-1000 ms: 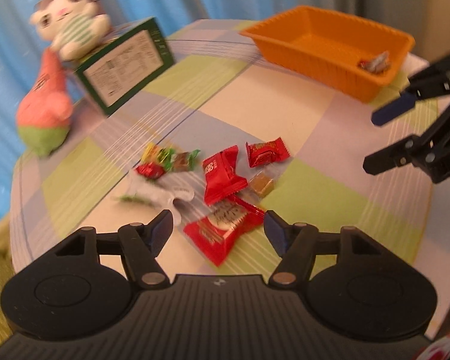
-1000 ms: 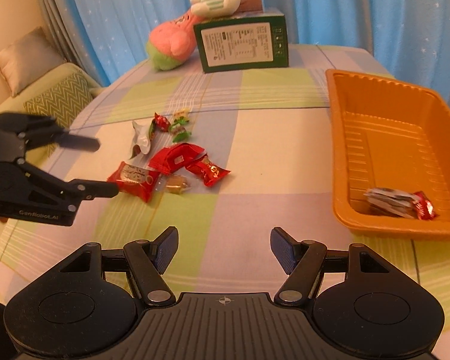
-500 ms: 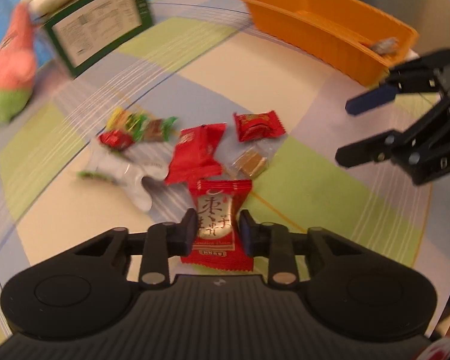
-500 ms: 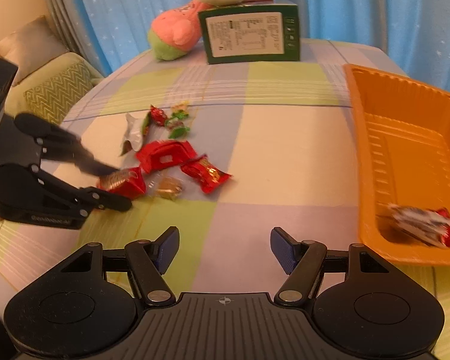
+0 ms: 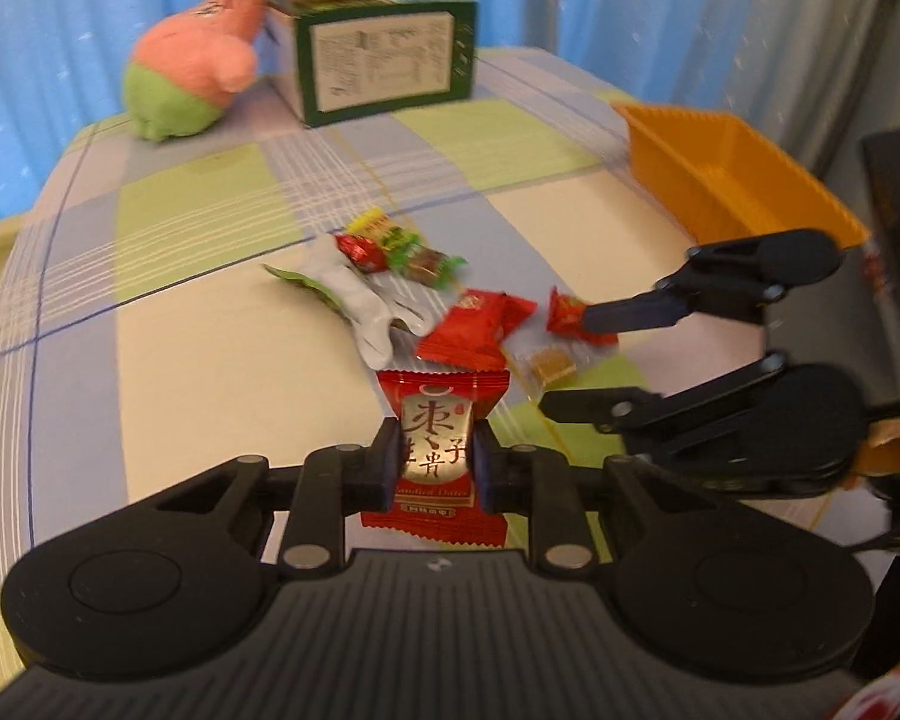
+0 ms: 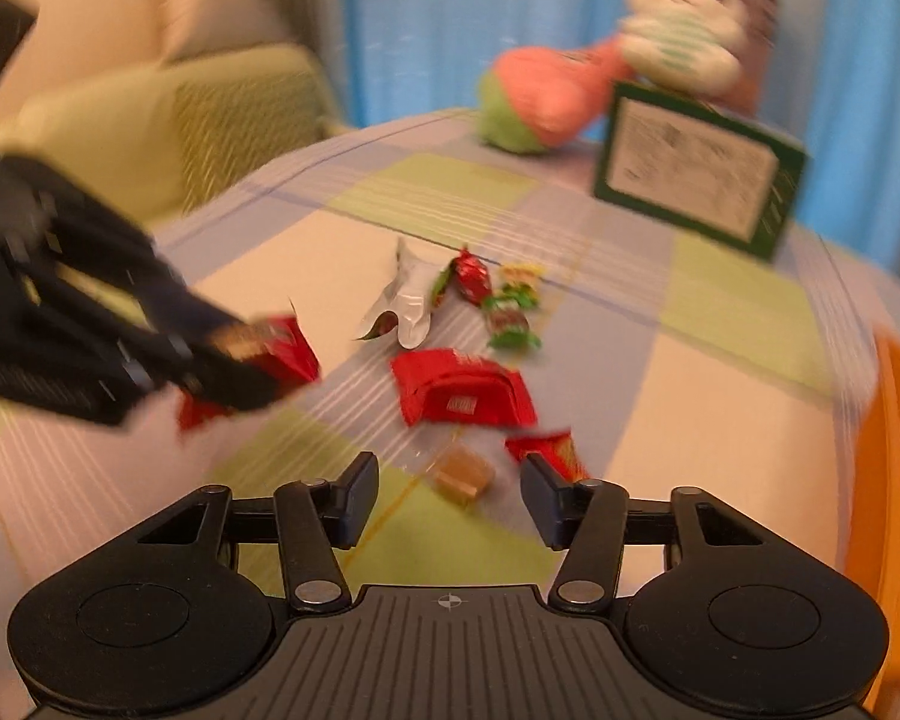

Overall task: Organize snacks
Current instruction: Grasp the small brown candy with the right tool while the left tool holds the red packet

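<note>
My left gripper (image 5: 433,459) is shut on a red candied-date packet (image 5: 437,443) and holds it just above the checked tablecloth; it also shows in the right wrist view (image 6: 270,348). My right gripper (image 6: 450,495) is open and hovers low over a clear-wrapped brown candy (image 6: 463,471) and a small red packet (image 6: 549,450). A larger red packet (image 6: 465,396), a white wrapper (image 6: 405,300) and small green and red candies (image 6: 507,306) lie beyond. The orange basket (image 5: 732,171) stands at the right.
A green box (image 5: 384,57) with a plush cat (image 6: 690,24) on top and a pink and green plush (image 5: 195,81) stand at the table's far edge. Blue curtains hang behind. A green cushion (image 6: 168,126) lies left of the table.
My left gripper closed on the candied-date packet and lifted it off the cloth. My right gripper moved left from the basket side down to the snack pile.
</note>
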Demonstrator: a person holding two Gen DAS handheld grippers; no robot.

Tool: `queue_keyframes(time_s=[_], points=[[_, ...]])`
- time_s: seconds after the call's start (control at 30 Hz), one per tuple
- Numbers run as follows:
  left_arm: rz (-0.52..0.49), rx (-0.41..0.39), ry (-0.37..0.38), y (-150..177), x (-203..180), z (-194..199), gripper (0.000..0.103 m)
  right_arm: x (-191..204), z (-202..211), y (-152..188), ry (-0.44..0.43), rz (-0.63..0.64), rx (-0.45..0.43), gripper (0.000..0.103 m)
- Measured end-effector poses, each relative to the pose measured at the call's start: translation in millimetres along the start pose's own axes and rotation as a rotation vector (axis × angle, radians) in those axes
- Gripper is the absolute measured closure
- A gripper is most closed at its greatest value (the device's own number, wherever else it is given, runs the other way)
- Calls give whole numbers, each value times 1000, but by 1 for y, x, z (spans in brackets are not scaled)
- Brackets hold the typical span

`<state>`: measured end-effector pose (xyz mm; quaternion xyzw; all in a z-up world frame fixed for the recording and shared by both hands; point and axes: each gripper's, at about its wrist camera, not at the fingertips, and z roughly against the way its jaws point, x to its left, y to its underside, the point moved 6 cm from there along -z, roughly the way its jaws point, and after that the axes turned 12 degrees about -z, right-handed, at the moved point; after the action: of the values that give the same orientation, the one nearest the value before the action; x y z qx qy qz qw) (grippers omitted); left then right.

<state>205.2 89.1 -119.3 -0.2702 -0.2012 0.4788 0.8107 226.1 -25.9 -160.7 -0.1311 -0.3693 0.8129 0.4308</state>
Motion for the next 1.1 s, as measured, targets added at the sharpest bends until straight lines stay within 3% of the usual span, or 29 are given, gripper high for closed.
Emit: queue_keyframes(time_s=[0.13, 0.23, 0.27, 0.43, 0.73, 1.1], points=[[40, -32, -14, -1, 4, 10, 82, -2, -18, 1, -42, 83, 65, 66], [72, -48, -8, 0, 4, 14, 82, -5, -19, 2, -67, 78, 79, 74], [83, -50, -6, 1, 4, 15, 82, -5, -18, 3, -71, 57, 88, 81], [124, -32, -11, 4, -4, 16, 82, -6, 0, 11, -46, -54, 78, 82], [215, -39, -28, 0, -38, 34, 82, -15, 76, 12, 19, -319, -19, 82], [287, -79, -78, -12, -82, 73, 82, -33, 158, 33, 140, -462, -61, 82]])
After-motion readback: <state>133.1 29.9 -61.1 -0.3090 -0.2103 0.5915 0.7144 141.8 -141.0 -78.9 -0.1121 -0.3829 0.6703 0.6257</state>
